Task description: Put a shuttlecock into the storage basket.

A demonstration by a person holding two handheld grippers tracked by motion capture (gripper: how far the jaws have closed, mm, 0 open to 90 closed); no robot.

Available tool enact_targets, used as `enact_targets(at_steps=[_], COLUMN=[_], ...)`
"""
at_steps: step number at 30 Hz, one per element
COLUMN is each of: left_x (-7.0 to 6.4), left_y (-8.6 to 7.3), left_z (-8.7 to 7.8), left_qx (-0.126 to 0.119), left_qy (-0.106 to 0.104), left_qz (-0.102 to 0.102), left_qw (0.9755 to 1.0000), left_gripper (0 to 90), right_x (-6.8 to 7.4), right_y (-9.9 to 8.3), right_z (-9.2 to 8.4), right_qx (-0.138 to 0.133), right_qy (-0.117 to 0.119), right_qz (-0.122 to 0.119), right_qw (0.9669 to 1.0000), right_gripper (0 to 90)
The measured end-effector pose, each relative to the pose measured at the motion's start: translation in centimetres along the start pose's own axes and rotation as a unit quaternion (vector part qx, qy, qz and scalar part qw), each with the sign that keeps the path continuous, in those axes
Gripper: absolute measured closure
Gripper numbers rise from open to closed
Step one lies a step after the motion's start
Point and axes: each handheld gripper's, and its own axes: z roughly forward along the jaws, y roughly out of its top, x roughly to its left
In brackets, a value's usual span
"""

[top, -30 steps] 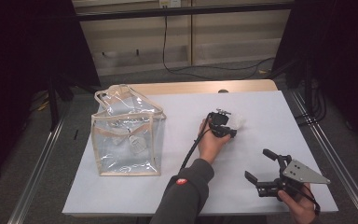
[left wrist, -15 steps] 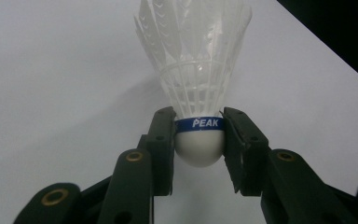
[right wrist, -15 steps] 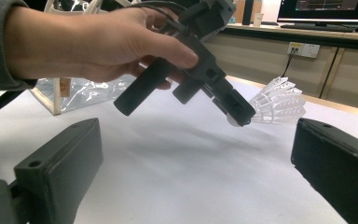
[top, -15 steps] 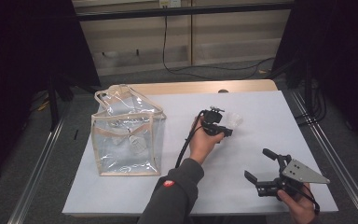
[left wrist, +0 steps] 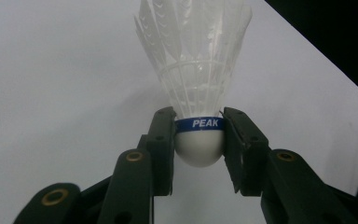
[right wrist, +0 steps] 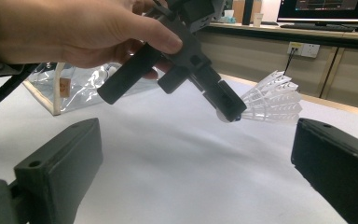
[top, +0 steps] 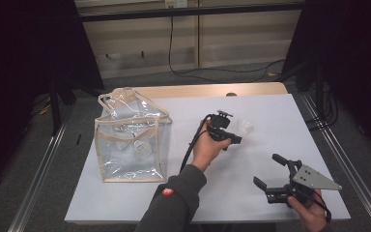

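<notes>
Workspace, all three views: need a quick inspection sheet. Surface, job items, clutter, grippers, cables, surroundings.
Surface: white table top, with a bare wooden strip along its far edge.
Job's things: white feather shuttlecock with a blue band reading PEAK, lifted off the table; clear plastic bag with beige trim stands upright at the left, top open.
Clutter: nothing seen.
Grippers: left gripper shut on the shuttlecock's cork base, feathers pointing away; right gripper open, nothing between the jaws, at the near right.
Cables: black cable trails from the left gripper; another hangs down the back wall.
Surroundings: dark curtains both sides, grey floor.
</notes>
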Motion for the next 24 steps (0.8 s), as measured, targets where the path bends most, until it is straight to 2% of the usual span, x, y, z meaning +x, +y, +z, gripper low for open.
enact_targets(at_steps=[16, 24], left_x=[0.1, 0.1], left_y=[0.1, 0.4], left_z=[-2.2, -3.2], left_qx=[0.010, 0.022], left_qy=[-0.016, -0.018], left_qz=[-0.003, 0.006], left_qw=[0.9998, 0.9996], left_gripper=[65.4, 65.4], right_x=[0.1, 0.1], right_y=[0.0, 0.0], right_z=[0.0, 0.0], right_qx=[0.002, 0.002], right_qy=[0.000, 0.000], right_qz=[0.003, 0.004], right_qw=[1.0000, 1.0000], right_gripper=[2.0, 2.0])
